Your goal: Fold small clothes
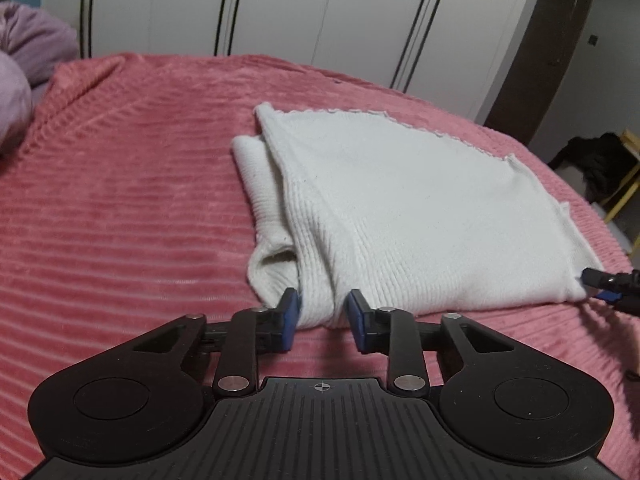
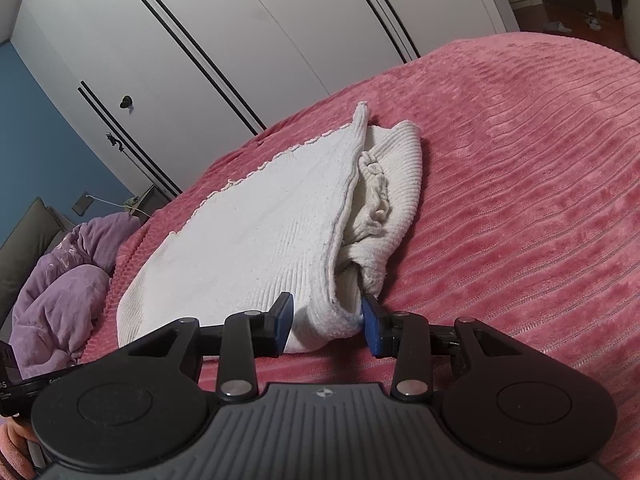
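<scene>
Surface: bed [image 1: 120, 200] covered by a pink ribbed blanket; it carries the garment.
Garment: white knit garment [image 1: 400, 208], folded over itself into a flat bundle, lying on the bed away from the blanket's far edge. A ribbed sleeve or cuff part protrudes from under the top layer on one side. Its near edge faces both tools.
Left tool: left tool [image 1: 322, 320] at the garment's near edge toward its left corner. A fold of the knit lies between the blue pads; the left pad touches the cloth, while contact at the right pad cannot be confirmed. Pads stand a moderate gap apart.
Right tool: right tool [image 2: 326, 320] at the garment's near right corner. The rolled thick edge fills the gap and both pads press against it: clamped on the garment. Its tip is also visible at the right margin of the left wrist view, touching that corner.
Surroundings: purple bedding [image 2: 60, 288] bunched at the bed's left side; white wardrobe [image 1: 280, 8] with dark vertical lines beyond the far edge.
</scene>
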Motion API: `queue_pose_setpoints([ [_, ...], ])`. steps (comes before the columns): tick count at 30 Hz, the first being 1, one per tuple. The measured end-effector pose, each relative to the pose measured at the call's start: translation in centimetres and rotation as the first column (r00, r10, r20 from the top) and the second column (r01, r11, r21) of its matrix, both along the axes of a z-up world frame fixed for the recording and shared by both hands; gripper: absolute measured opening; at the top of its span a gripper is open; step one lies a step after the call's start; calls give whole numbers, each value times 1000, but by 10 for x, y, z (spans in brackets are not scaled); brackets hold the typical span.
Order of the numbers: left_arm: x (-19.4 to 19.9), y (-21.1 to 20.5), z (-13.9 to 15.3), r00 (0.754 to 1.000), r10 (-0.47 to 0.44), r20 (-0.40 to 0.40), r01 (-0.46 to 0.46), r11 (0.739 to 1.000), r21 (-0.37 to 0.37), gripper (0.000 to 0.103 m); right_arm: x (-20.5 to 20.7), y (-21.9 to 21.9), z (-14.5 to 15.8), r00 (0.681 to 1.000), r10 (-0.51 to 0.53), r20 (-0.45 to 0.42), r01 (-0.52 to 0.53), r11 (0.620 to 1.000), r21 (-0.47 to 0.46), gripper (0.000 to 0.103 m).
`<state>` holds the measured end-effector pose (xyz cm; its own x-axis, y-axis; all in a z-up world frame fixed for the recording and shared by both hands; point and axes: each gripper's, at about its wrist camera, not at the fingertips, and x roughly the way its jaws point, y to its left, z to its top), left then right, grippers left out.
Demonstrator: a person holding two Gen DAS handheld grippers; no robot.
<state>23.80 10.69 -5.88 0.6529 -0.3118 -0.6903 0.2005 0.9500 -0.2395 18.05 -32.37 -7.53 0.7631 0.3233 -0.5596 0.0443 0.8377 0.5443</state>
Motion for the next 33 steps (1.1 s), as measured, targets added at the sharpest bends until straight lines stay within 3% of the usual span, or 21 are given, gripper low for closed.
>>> queue_pose_setpoints([
  [5,3,-8,0,999,-40,14,40,999,35,17,-5,4,2,1000,-4,14,4,1000,-31,36],
  [8,8,-14,-1,998,-57,24,56,998,41,15,-9,10,6,999,3,32,0,995,-104,33],
  [12,16,-16,-5,999,-42,-1,42,999,28,15,-3,15,7,1000,18,19,-15,992,-129,33],
  [13,15,-15,-4,999,-36,-2,36,999,24,11,-1,17,7,1000,24,17,-22,991,-135,28],
  [14,14,-14,-2,1000,-28,2,28,999,21,9,0,21,8,999,34,12,-32,987,-160,15],
  [18,5,0,12,997,48,64,-48,999,-2,7,-1,31,18,999,29,29,-20,962,-273,13],
  [21,-6,16,24,987,120,103,-115,992,-48,7,-9,18,27,997,-40,68,56,965,-258,11],
  [23,-7,22,19,988,132,79,-131,991,-22,5,-13,13,25,995,-67,73,84,962,-261,11],
  [27,1,24,-11,982,179,-60,-171,978,123,2,-7,16,3,997,-76,10,76,948,-309,12],
  [30,-3,28,-7,981,189,-45,-183,978,100,5,-7,21,3,998,-70,-4,65,936,-347,19],
  [31,-4,30,-2,980,196,-37,-193,978,77,13,-8,20,8,996,-85,-11,76,936,-345,34],
  [33,-5,30,11,979,203,-2,-202,979,30,36,-15,18,21,993,-115,19,114,931,-345,40],
])
